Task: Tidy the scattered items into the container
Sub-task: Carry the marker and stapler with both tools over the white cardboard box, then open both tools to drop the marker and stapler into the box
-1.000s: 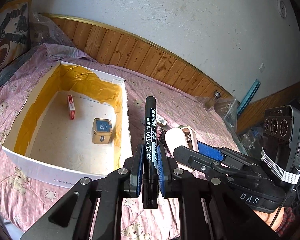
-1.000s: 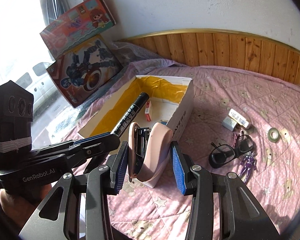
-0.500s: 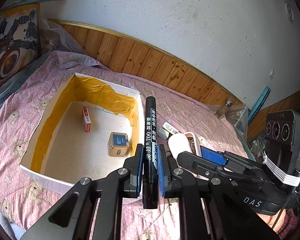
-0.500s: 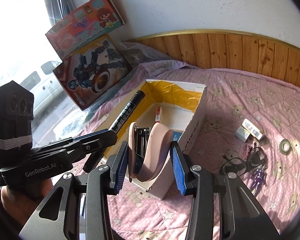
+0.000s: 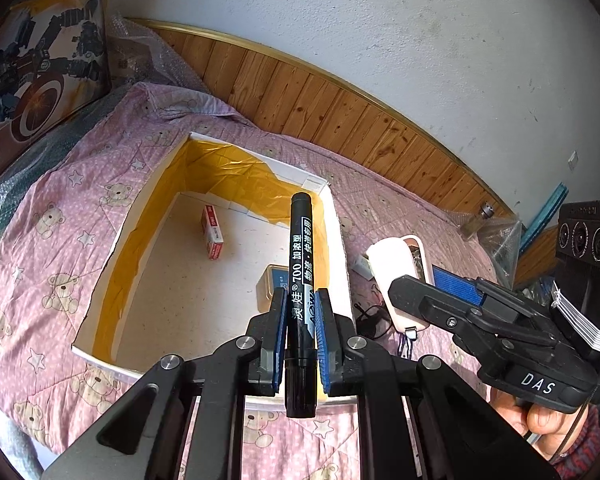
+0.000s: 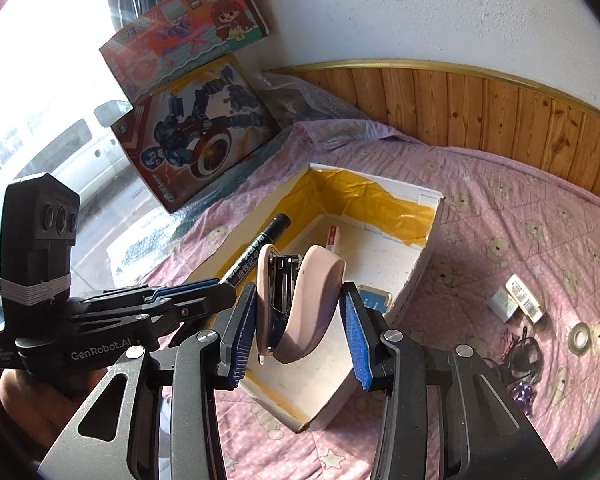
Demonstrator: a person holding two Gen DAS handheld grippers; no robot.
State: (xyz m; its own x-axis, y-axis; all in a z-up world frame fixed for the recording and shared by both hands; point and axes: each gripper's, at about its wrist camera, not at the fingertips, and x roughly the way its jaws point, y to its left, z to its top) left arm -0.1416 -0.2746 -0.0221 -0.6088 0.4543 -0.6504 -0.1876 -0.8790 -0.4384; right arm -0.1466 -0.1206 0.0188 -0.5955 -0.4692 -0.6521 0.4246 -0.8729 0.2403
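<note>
You are in the carrying step, with both tools loaded and held over the open box. Your left gripper (image 5: 300, 332) has its blue pads closed tight on a black marker (image 5: 300, 268), which stands up along the fingers with its cap end pointing away from you, above the near right part of the white box (image 5: 112, 240). Your right gripper (image 6: 298, 328) is closed partway around a pink stapler (image 6: 300, 300), pads pressed on both of its sides, and it hangs above the box's near corner.

The box rests on a pink bear-print bedspread (image 5: 60, 200), near the bed's left edge and close to the wooden wall panel. Its inner walls are lined with yellow tape. Two items already lie on its floor: a small red and white packet (image 5: 212, 232) toward the far wall and a blue-topped tin (image 5: 272, 284) by the right wall.

The next move, as it looks from here, calls for lowering each tool inside the walls and opening the pads so the marker and stapler land on bare floor rather than on the tin.

The right wrist view alone shows what remains scattered on the bedspread to the right of the box: two small white packets (image 6: 516, 304), a roll of tape (image 6: 580, 336), dark glasses (image 6: 520, 356) and a small purple item (image 6: 524, 392). The left wrist view alone shows the box floor unobstructed.
</note>
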